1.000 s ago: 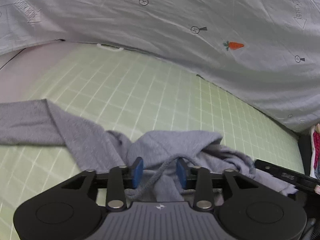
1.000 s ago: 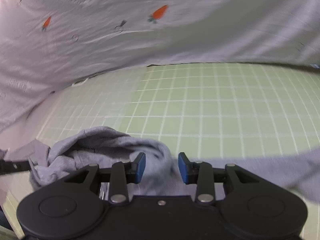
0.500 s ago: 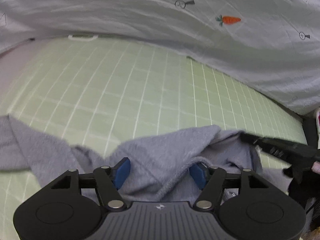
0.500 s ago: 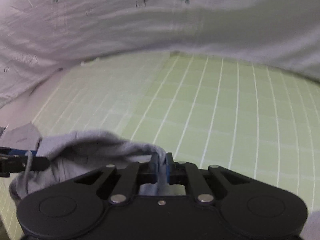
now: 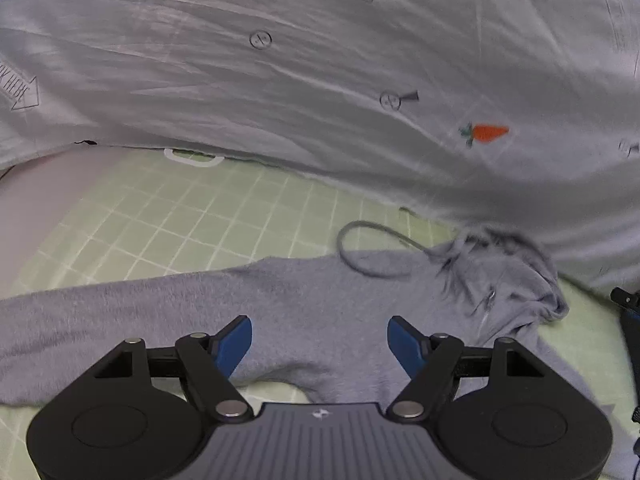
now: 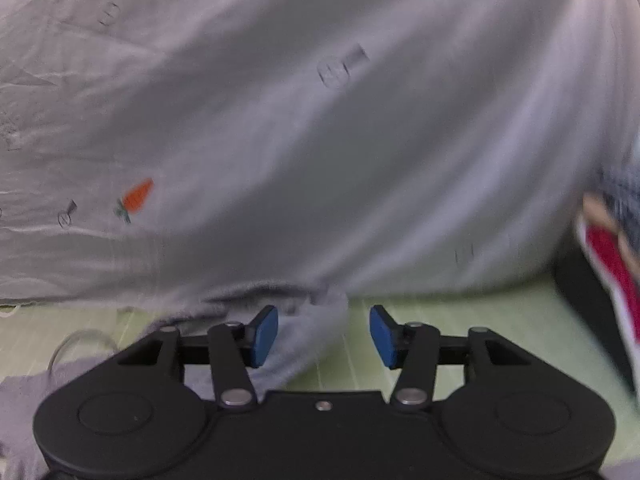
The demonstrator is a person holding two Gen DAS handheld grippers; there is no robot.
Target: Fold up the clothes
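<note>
Writing first: on the pale printed sheet (image 5: 320, 80) hanging behind the mat, I can make out an arrow at its left edge with lettering that looks like "HERE", the rest too faint to read; small circled marks and an orange carrot (image 5: 486, 133) dot the cloth. A tiny logo sits on my left gripper's (image 5: 320, 338) body, unreadable. My left gripper stands wide apart over the grey hoodie (image 5: 320, 300), gripping nothing. The hoodie lies spread on the green gridded mat (image 5: 180, 220), one sleeve stretching left, hood bunched against the sheet at right, drawstring (image 5: 360, 240) looped onto the mat. My right gripper (image 6: 323, 336) is also spread wide and empty, its left finger over the hoodie's blurred edge. A red-and-white item (image 6: 612, 256) sits at far right, too smeared to identify.
</note>
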